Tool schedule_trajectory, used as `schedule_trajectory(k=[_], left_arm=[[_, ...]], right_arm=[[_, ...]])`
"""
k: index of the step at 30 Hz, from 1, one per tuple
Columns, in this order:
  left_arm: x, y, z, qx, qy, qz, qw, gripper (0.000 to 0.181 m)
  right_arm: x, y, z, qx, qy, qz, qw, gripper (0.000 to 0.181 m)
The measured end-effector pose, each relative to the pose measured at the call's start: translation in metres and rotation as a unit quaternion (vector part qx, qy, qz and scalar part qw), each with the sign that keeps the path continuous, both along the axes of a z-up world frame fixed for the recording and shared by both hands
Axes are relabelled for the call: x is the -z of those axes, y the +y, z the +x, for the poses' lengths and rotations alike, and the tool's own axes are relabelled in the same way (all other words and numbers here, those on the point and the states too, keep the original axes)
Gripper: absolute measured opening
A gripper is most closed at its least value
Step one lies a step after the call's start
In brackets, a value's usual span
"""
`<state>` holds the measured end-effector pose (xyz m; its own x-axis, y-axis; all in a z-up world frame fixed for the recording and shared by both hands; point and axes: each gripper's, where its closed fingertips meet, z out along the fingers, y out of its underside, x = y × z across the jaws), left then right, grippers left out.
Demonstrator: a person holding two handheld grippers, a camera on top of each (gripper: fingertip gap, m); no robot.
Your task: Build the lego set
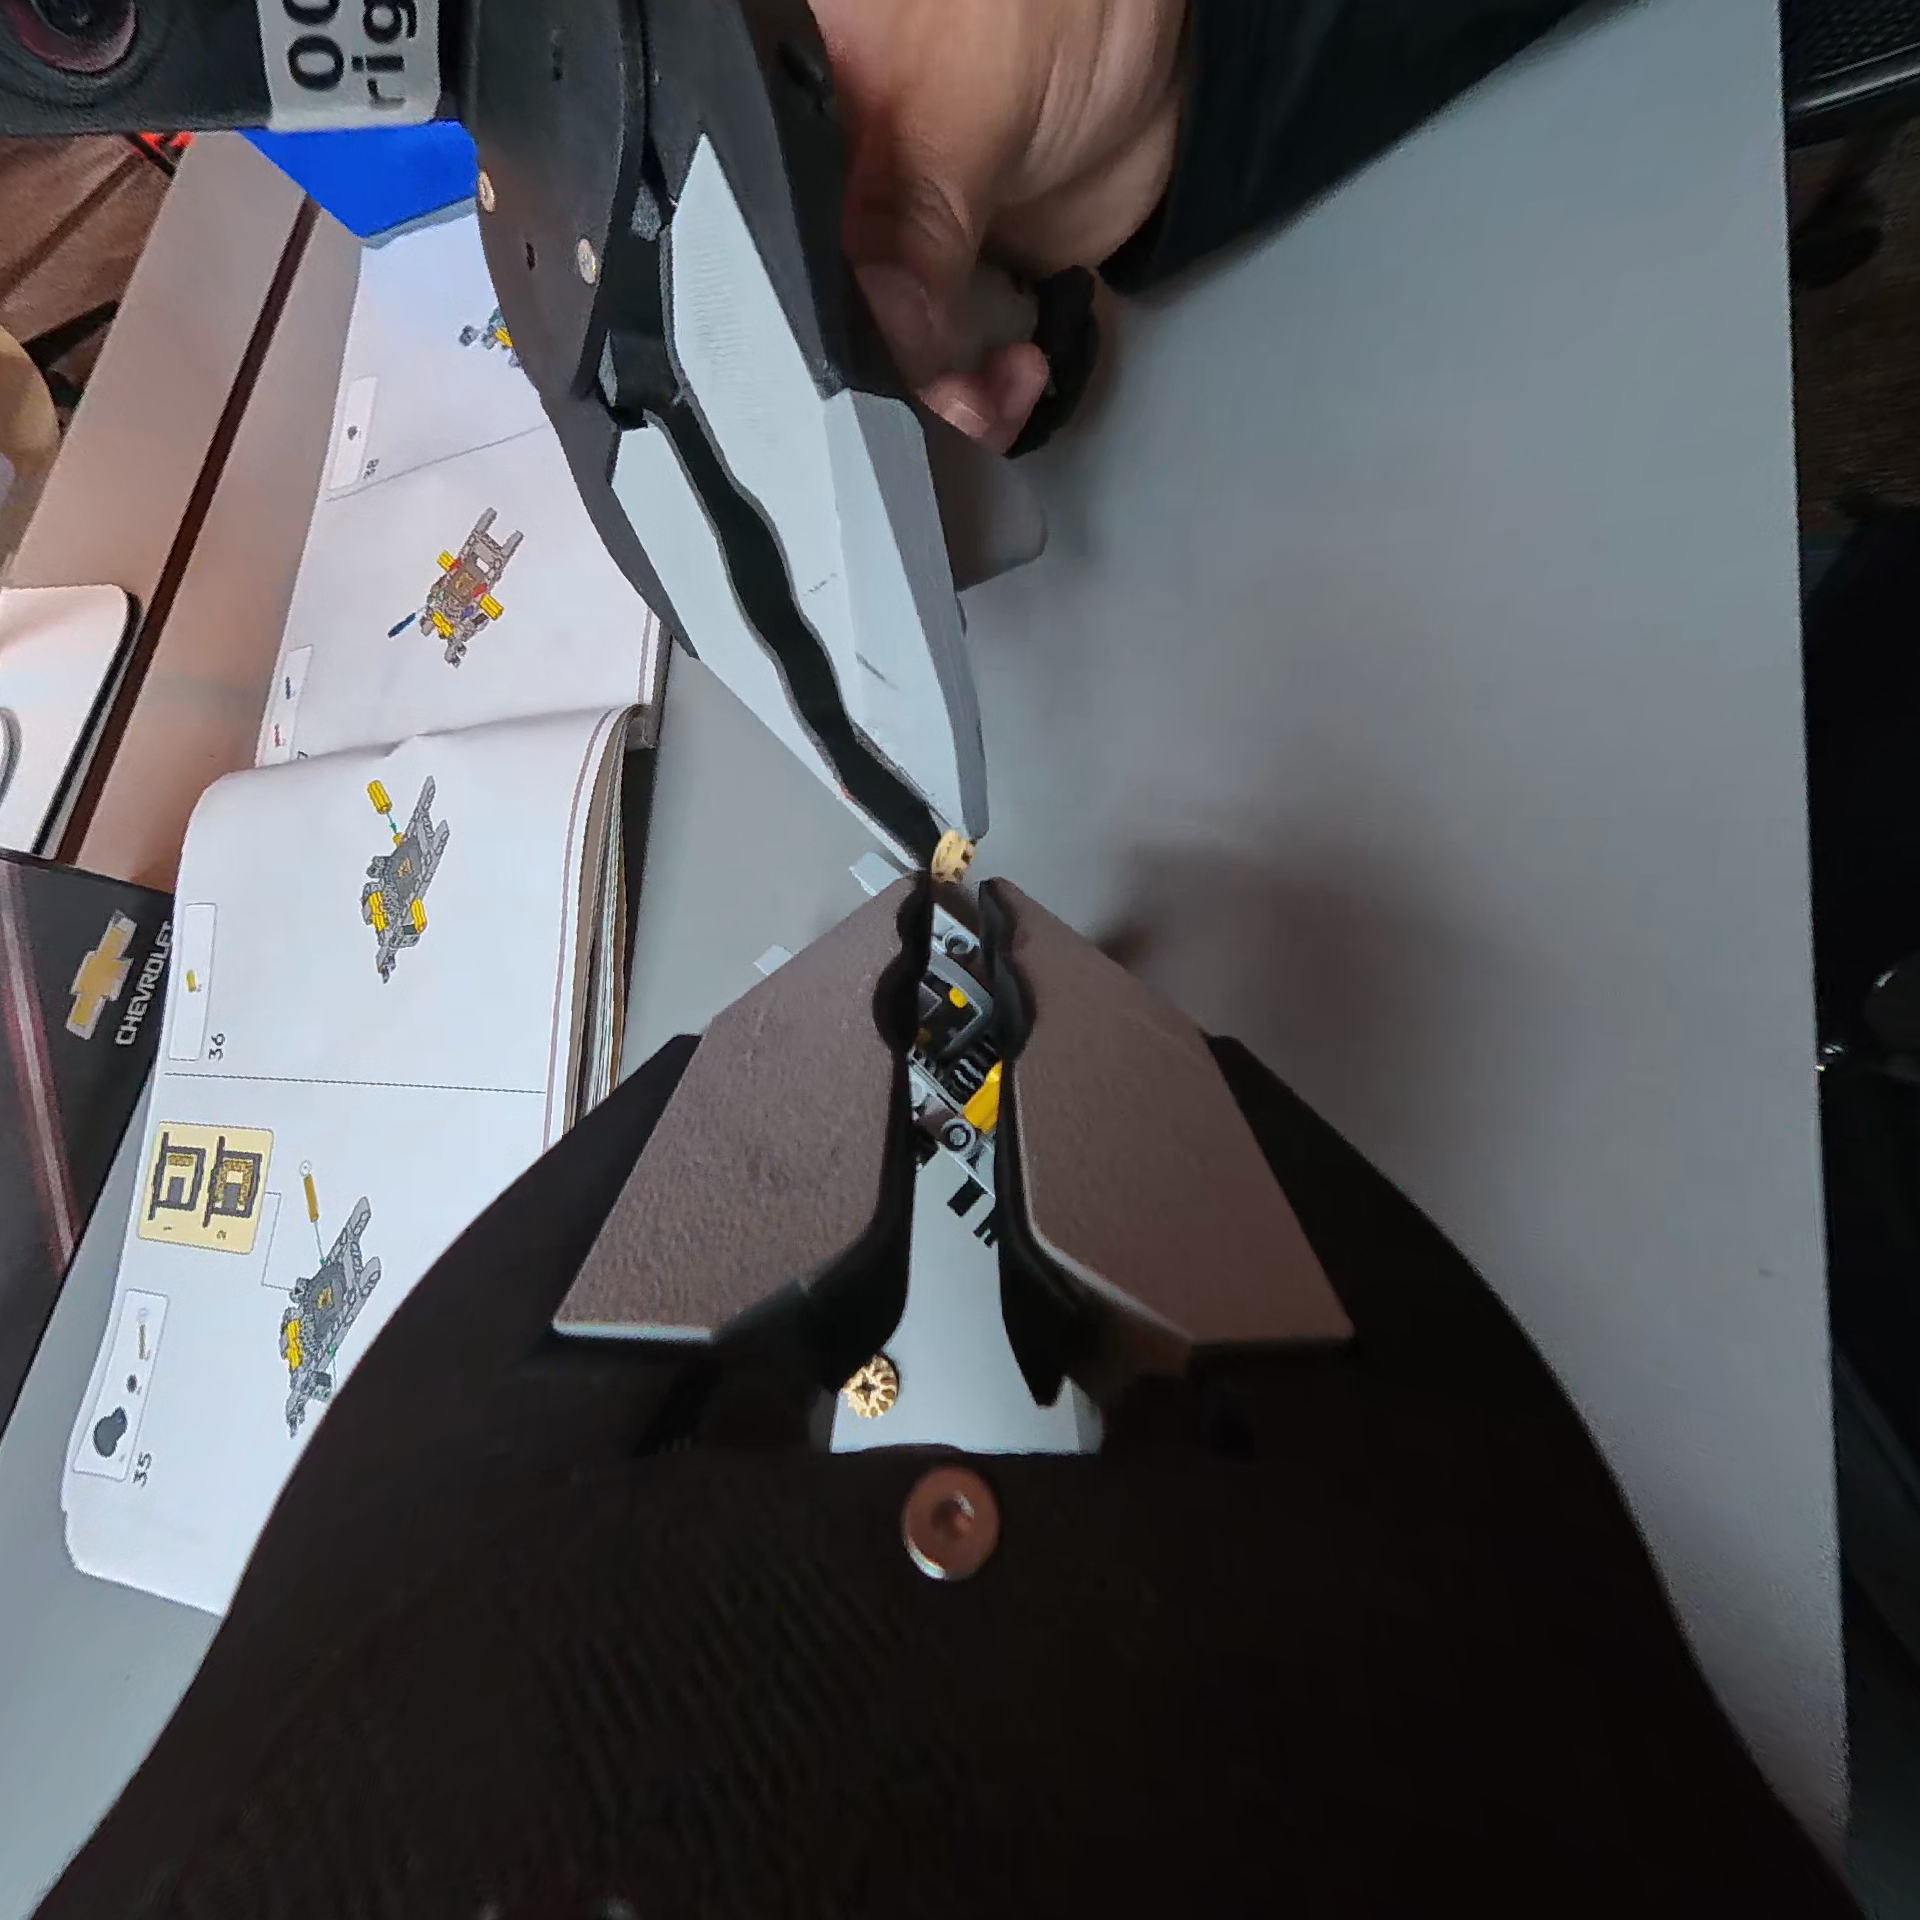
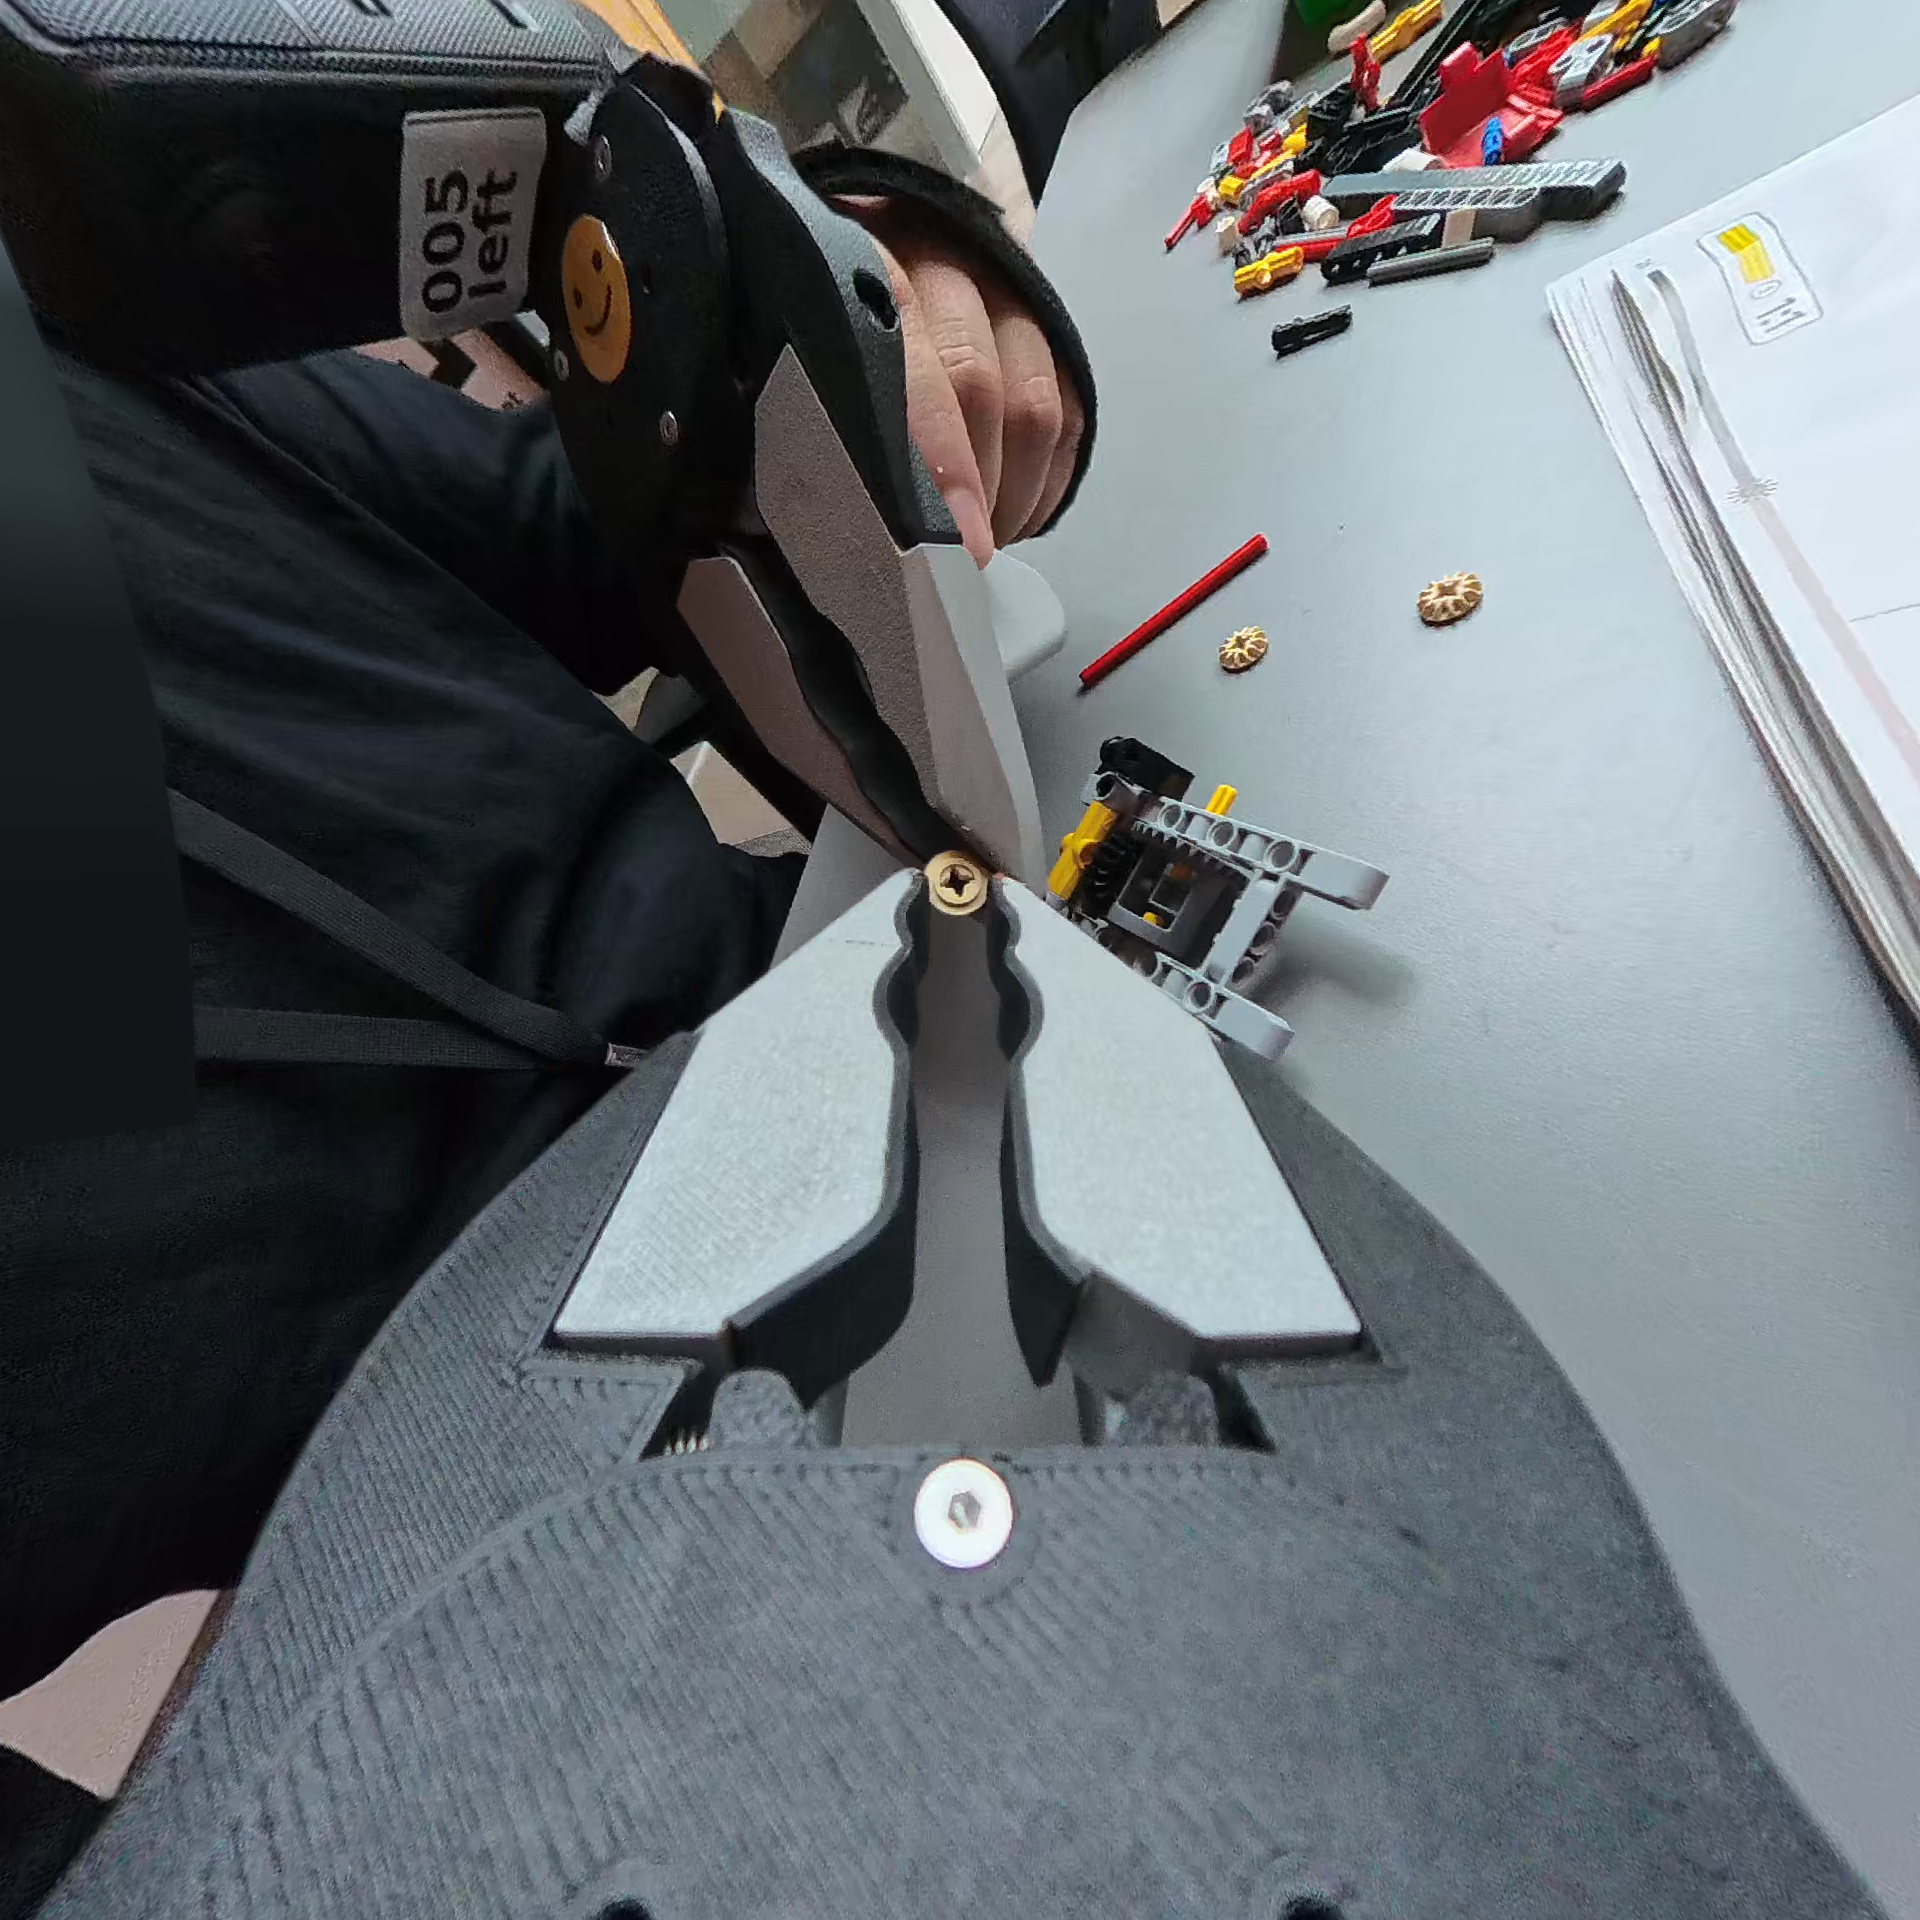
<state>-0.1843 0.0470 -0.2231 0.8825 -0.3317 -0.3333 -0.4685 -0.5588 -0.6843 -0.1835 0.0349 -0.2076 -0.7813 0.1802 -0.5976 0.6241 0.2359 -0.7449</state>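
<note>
A small tan gear (image 2: 958,881) is pinched between the fingertips of my right gripper (image 2: 958,883), held above the grey table (image 2: 1558,1195). In the left wrist view the gear (image 1: 953,857) sits at the tip of the right gripper (image 1: 951,847), which reaches in from above. My left gripper (image 1: 954,896) is empty, its jaws a narrow gap apart, its tips right against the gear. It enters the right wrist view (image 2: 935,844) from the upper left. The grey-and-yellow lego assembly (image 2: 1195,894) lies on the table just beyond both tips, and shows through the left gripper's gap (image 1: 956,1039).
Two more tan gears (image 2: 1244,648) (image 2: 1449,598) and a red axle (image 2: 1174,610) lie past the assembly. A pile of loose parts (image 2: 1434,114) sits at the far right. The open instruction booklet (image 1: 384,987) (image 2: 1787,468) and a black box (image 1: 62,1039) flank the work area. Another gear (image 1: 871,1385) lies under my left gripper. From either gripper's tips it is about 15 cm to the red axle (image 2: 1174,610).
</note>
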Motion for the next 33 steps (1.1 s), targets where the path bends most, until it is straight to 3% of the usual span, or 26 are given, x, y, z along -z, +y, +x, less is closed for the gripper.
schedule_trajectory(k=[19, 22, 27, 30, 33], left_arm=[[-0.01, 0.002, -0.008, -0.036, -0.047, 0.052, 0.997, 0.001], [-0.011, 0.004, -0.012, -0.057, -0.123, 0.058, 0.989, 0.0], [-0.016, 0.003, -0.017, -0.079, -0.247, 0.067, 0.963, 0.0], [-0.014, 0.002, -0.017, -0.081, -0.272, 0.061, 0.957, 0.0], [-0.01, 0.003, -0.015, -0.079, -0.268, 0.054, 0.959, 0.0]], right_arm=[[-0.001, 0.004, -0.01, 0.037, -0.062, -0.054, 0.996, 0.007], [-0.005, 0.011, -0.019, 0.068, -0.016, -0.045, 0.997, 0.003], [-0.006, 0.017, -0.019, 0.088, 0.157, 0.06, 0.982, 0.008], [-0.004, 0.015, -0.024, 0.109, 0.255, 0.134, 0.951, 0.007], [-0.006, 0.009, -0.022, 0.104, 0.298, 0.156, 0.936, 0.002]])
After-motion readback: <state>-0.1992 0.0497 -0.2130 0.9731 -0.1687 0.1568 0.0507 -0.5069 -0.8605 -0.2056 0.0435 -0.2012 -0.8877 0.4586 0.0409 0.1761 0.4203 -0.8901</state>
